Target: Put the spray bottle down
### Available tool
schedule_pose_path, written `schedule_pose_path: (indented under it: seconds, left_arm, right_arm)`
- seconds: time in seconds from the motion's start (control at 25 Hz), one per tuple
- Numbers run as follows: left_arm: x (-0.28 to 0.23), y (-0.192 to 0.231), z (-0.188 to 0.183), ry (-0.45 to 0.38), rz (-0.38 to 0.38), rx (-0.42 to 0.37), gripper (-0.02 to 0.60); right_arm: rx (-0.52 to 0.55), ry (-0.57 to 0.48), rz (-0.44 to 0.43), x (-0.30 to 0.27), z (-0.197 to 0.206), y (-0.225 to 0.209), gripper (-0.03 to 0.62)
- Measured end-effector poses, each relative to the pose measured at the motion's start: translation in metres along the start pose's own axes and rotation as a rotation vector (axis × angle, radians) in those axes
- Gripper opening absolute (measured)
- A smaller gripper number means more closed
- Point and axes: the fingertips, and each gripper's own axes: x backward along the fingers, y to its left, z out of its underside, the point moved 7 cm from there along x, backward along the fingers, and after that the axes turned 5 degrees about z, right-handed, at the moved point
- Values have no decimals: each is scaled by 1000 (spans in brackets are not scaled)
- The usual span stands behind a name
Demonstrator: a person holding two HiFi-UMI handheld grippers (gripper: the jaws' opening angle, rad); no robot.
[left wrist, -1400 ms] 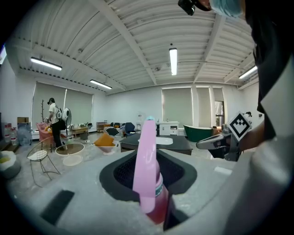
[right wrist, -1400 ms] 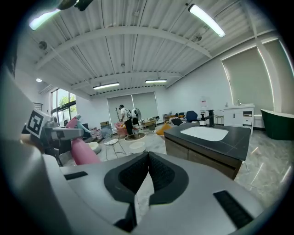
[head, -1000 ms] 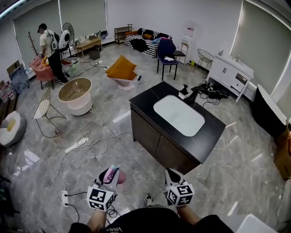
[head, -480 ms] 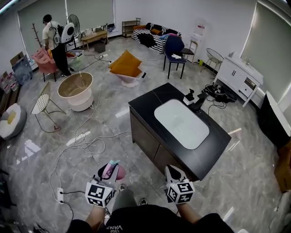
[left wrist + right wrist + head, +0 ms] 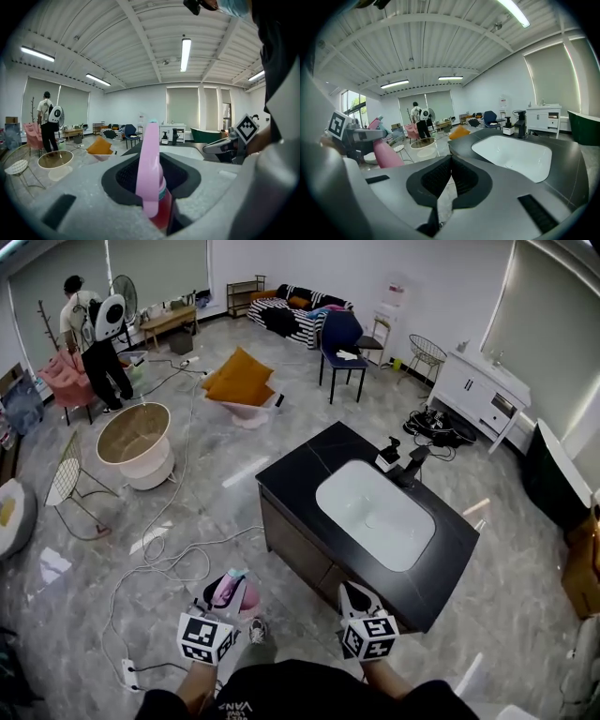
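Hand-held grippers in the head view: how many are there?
2. The left hand-held gripper is at bottom left, shut on the pink spray bottle. The right hand-held gripper is at bottom right, jaws together and empty. No others show.

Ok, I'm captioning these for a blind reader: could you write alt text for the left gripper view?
The left gripper is shut on a pink spray bottle, centre frame. Behind it are a black counter with a white sink and, far left, a standing person.
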Motion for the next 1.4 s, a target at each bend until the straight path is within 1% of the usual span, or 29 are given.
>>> schedule_pose_path:
  seconds: [0.4,0.6,0.68,0.8,0.92,1.04,1.28,1.4]
  left_arm:
    - [-65,110,-24,29,142,-53,109]
    - [-102,147,-31,37,229,-108,109]
    - [-120,158,-37,27,253,-131,109]
    - [-150,168,-44,-4,275,-161,109]
    - [-184,172,-50,-24,299,-171,109]
    - [-218,170,-58,-37,330,-192,109]
    - [-296,164,-78,-60,370,-196,110]
    - [-335,162,-87,-68,382,-240,110]
  right_arm:
    - [-84,-31,146,-83,-30,29,0]
    - [-118,-38,206,-106,-32,40,0]
    - [-125,-36,223,-110,-33,41,0]
    - [-141,-32,255,-117,-33,35,0]
    - [-155,-29,273,-127,-34,24,0]
    - [-169,-29,272,-138,-38,9,0]
    - [-169,-27,275,-162,-56,-32,0]
    - [-170,-25,273,-174,-65,-55,0]
